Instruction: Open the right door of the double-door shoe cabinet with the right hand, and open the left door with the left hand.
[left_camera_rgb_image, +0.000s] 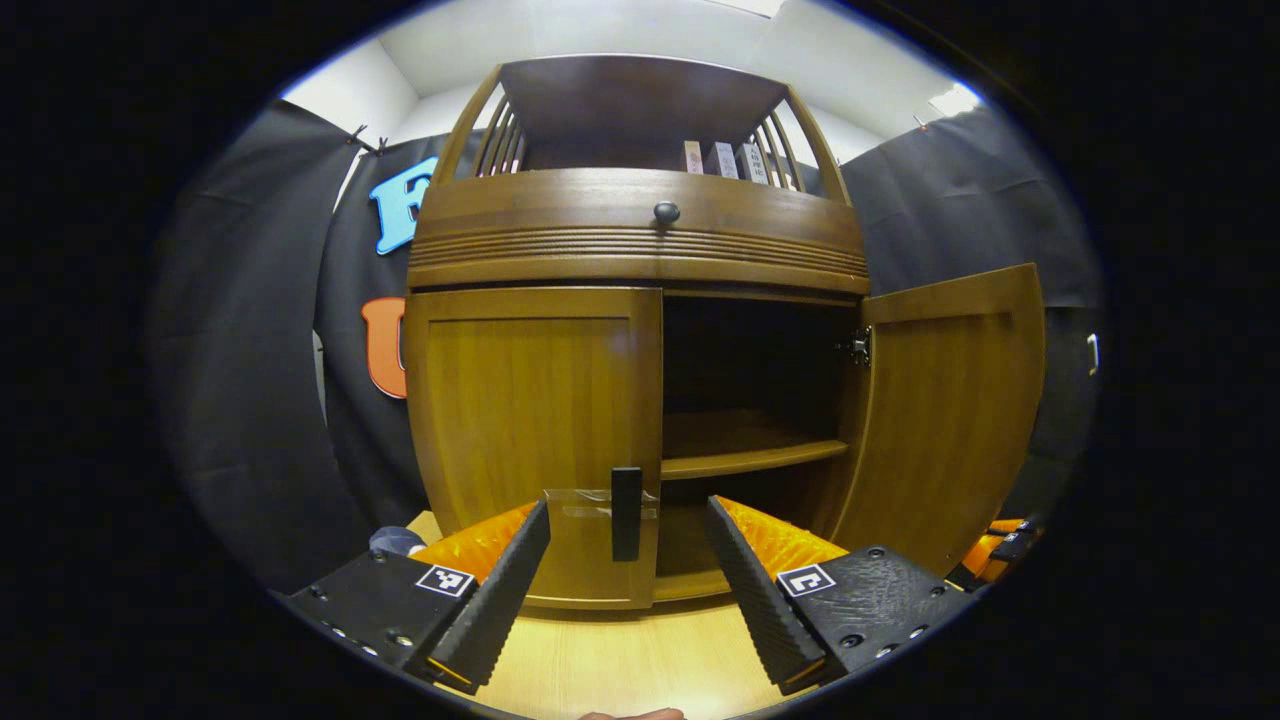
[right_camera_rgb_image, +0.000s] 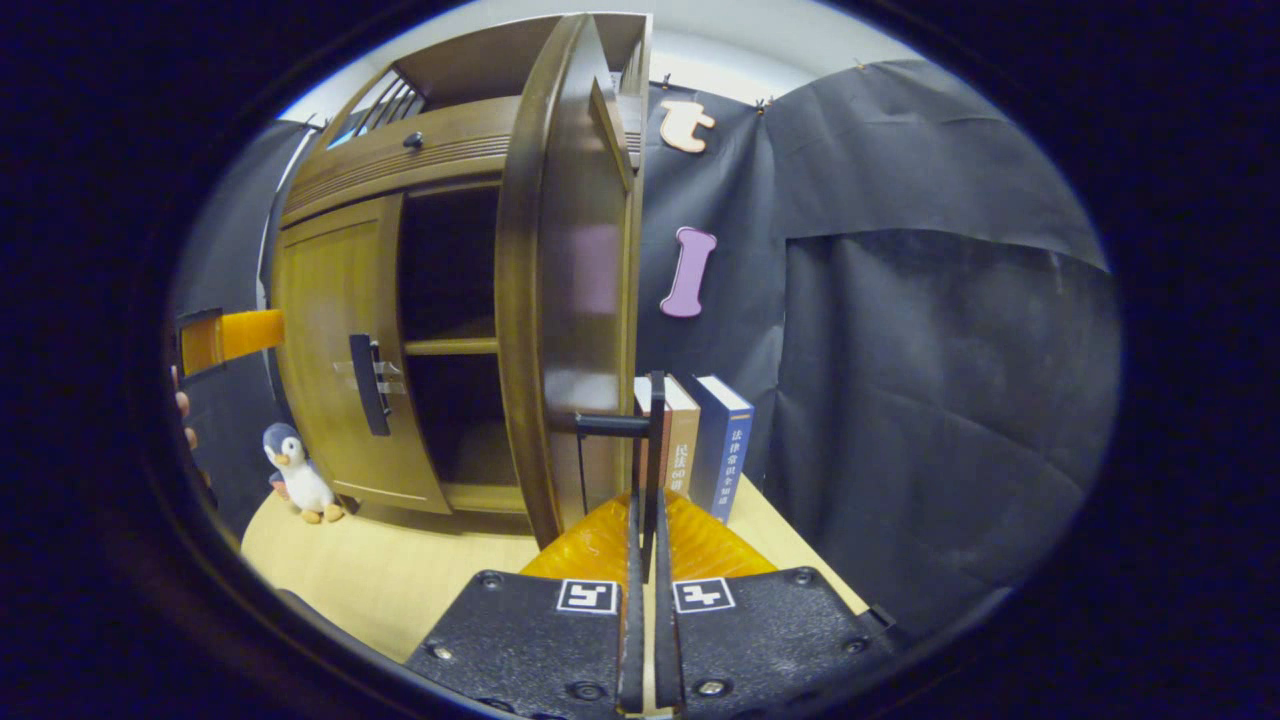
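Two grippers: one in each hand, both close to the cabinet front.
Left gripper (left_camera_rgb_image: 628, 575): fingers spread wide apart, one on either side of the left door handle (left_camera_rgb_image: 626, 512), neither touching it in the left gripper view.
Right gripper (right_camera_rgb_image: 646, 545): fingers pressed together on the thin right door handle (right_camera_rgb_image: 655, 440), which stands between them in the right gripper view.
Table (left_camera_rgb_image: 620, 660): pale wood, carrying the cabinet and the small things beside it.
Left door (left_camera_rgb_image: 535, 430): shut, flush with the frame; its handle is a dark vertical bar near the inner edge.
Right door (left_camera_rgb_image: 950, 410): swung well open on its hinge (left_camera_rgb_image: 858, 347), seen nearly edge-on in the right gripper view.
Shoe cabinet (left_camera_rgb_image: 640, 255): two doors below, one drawer with one round knob (left_camera_rgb_image: 666, 212) above; inside, one shelf (left_camera_rgb_image: 750, 455) showing.
Step in hand: judged, right door done, left door waiting for a grasp.
Risk, left side: closing off-centre could let the fingers slip off the slim bar, or push the door instead of pulling it.
Risk, right side: hauling further against the hinge stop could drag or tip the cabinet, and the door could knock the books (right_camera_rgb_image: 700, 435).
Count nearby: three books standing by the cabinet's right side, one toy penguin (right_camera_rgb_image: 297, 470) by its left.
Wall (right_camera_rgb_image: 940, 330): black cloth behind everything.
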